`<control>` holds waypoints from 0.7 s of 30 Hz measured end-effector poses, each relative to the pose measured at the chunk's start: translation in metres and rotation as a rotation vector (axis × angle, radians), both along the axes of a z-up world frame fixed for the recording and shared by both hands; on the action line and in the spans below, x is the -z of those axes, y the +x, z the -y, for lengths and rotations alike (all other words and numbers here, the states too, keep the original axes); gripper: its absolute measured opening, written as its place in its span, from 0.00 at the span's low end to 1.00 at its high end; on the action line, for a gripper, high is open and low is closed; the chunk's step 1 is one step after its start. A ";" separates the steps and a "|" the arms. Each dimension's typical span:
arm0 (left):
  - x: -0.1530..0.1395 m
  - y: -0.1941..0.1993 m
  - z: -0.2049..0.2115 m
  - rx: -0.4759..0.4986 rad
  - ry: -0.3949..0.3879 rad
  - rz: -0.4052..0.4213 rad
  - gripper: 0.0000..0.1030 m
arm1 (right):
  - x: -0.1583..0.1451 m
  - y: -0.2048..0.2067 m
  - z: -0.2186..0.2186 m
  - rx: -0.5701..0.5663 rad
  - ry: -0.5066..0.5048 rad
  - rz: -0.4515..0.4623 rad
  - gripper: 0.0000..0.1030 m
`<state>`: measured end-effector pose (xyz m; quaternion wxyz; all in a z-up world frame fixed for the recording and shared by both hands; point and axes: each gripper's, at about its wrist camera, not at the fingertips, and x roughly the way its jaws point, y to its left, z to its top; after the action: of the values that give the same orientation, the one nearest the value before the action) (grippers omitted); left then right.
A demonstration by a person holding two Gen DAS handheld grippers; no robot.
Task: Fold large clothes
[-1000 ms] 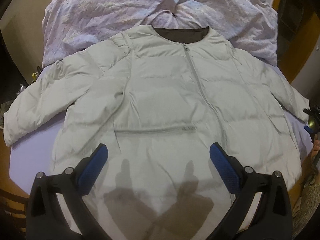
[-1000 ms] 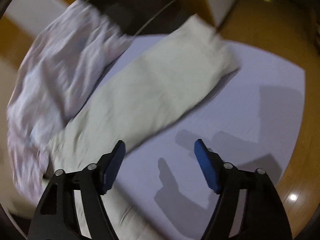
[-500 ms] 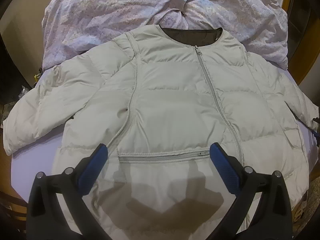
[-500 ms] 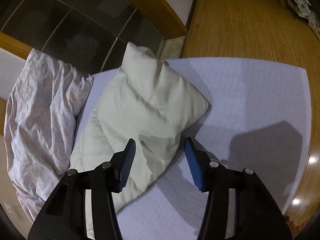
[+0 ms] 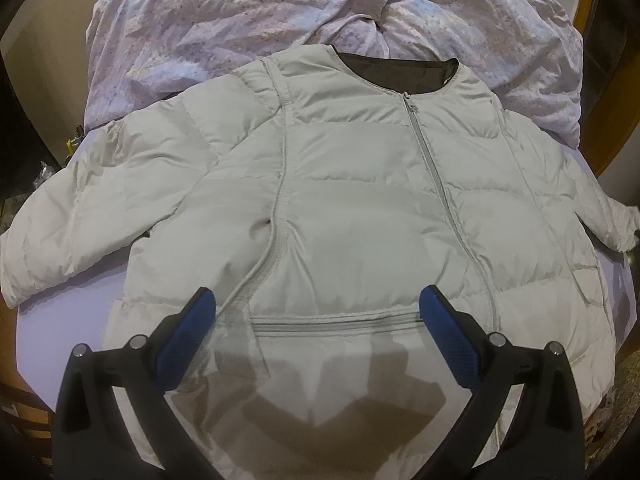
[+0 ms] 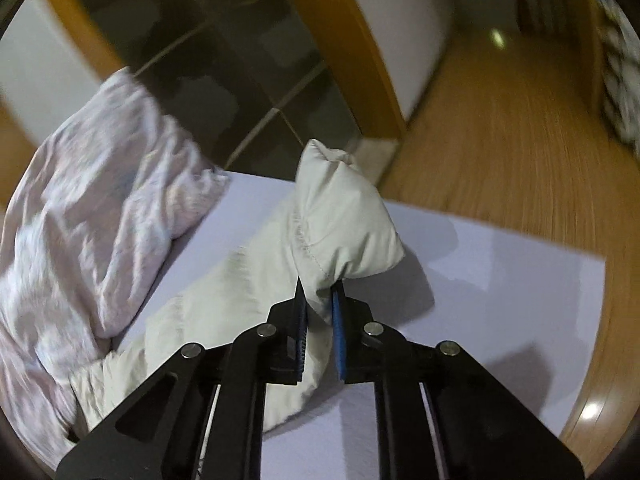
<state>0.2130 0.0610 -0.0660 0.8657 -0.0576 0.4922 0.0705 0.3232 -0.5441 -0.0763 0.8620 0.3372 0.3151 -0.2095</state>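
A pale beige puffer jacket (image 5: 360,208) lies front up and zipped on a lavender bed sheet (image 5: 60,320), both sleeves spread out. My left gripper (image 5: 318,308) hangs open above the jacket's lower front, over the horizontal pocket zipper (image 5: 336,316), touching nothing. In the right wrist view my right gripper (image 6: 320,300) is shut on the jacket's right sleeve (image 6: 344,220) near the cuff. The sleeve end is lifted off the sheet (image 6: 480,280) and bulges above the blue pads.
A crumpled lilac patterned duvet (image 5: 280,20) is heaped behind the jacket's collar and shows again as the duvet (image 6: 80,208) at the left. Wooden floor (image 6: 520,140) lies beyond the bed's edge. A dark glass door (image 6: 224,60) with a wood frame stands behind.
My right gripper has shut on the sleeve's end and raised it off the sheet. The left gripper has drifted forward and lower over the jacket, still open.
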 end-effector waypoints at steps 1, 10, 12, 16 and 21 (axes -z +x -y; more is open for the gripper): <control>-0.001 0.000 -0.001 -0.004 0.006 0.002 0.98 | -0.006 0.003 -0.005 -0.016 -0.026 0.003 0.11; -0.005 -0.001 -0.015 -0.050 0.028 0.011 0.98 | -0.046 0.039 -0.094 -0.303 -0.177 0.046 0.10; -0.006 -0.001 -0.018 -0.061 0.032 0.013 0.98 | -0.051 0.050 -0.123 -0.385 -0.189 0.051 0.10; -0.008 0.001 -0.025 -0.085 0.051 0.013 0.98 | -0.054 0.063 -0.180 -0.534 -0.186 0.056 0.10; -0.009 0.002 -0.037 -0.098 0.023 0.011 0.98 | -0.044 0.075 -0.270 -0.750 -0.171 0.030 0.10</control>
<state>0.2152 0.0983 -0.0569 0.8644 -0.0722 0.4834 0.1183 0.3984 -0.2744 -0.0320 0.9083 0.1286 0.3855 0.0996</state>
